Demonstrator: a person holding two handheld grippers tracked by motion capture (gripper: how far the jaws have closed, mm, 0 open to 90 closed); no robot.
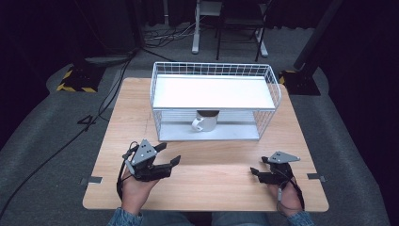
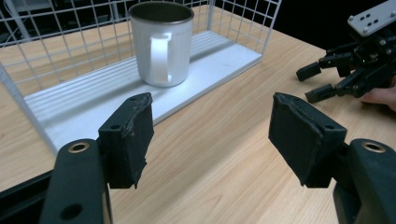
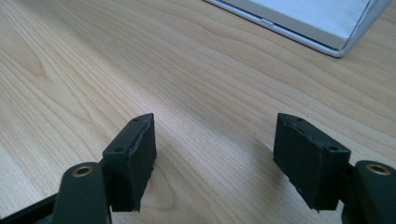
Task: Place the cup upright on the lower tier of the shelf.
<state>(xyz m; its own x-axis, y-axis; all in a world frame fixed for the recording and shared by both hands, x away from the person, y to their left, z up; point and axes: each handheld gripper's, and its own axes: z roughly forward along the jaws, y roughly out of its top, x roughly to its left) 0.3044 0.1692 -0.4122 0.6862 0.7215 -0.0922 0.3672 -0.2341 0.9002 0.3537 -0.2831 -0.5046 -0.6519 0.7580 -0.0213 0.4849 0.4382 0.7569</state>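
Observation:
A white mug stands upright on the lower shelf of a white wire rack, its handle toward the front. My left gripper hovers open over the table's front left, aimed at the mug, nothing between its jaws. Held low at the front right, my right gripper is open and empty above bare wood. A corner of the rack's base shows beyond it.
The wooden table has open room between the rack and its front edge. The rack's upper shelf is bare. Beyond the table are a chair and desk legs, floor cables and stand bases.

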